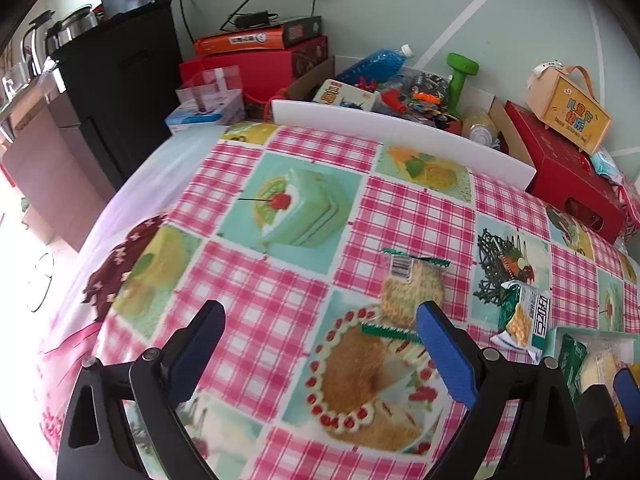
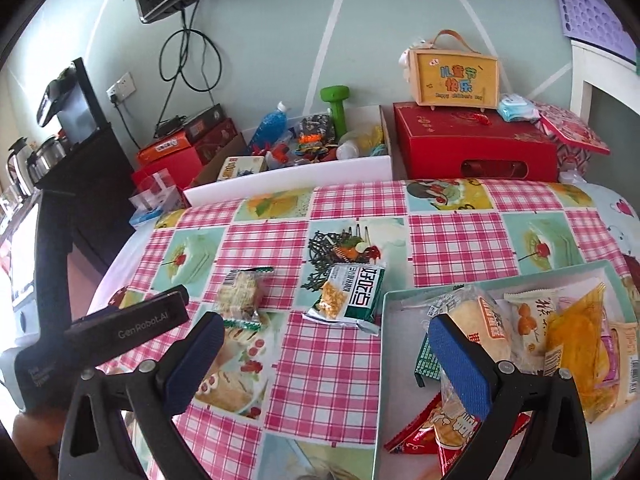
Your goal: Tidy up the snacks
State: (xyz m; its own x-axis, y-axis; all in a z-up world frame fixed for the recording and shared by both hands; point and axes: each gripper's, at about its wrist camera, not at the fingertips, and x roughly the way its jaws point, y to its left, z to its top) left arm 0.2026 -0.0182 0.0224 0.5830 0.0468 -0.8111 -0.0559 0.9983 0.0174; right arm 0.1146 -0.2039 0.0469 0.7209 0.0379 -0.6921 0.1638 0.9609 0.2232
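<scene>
A crispy noodle-cake packet with green sawtooth ends (image 1: pixel 412 292) (image 2: pixel 240 296) lies on the checked tablecloth. To its right is a white and green snack packet (image 1: pixel 524 320) (image 2: pixel 352 296). My left gripper (image 1: pixel 320 344) is open just short of the noodle packet, its right pad beside the packet's near end. My right gripper (image 2: pixel 328 360) is open and holds nothing, and its right finger hangs over the left side of a pale green tray (image 2: pixel 380 360) (image 1: pixel 554 338). Several wrapped snacks lie in the tray. The left gripper's black body (image 2: pixel 132 324) shows at the left.
Along the far table edge stand a white bin of toys (image 2: pixel 288 178), a green dumbbell (image 2: pixel 336 108), red gift boxes (image 2: pixel 472 144) and a yellow carry box (image 2: pixel 456 76). A black cabinet with kettles (image 1: pixel 116 80) is at the left. A hand (image 2: pixel 32 428) holds the left gripper.
</scene>
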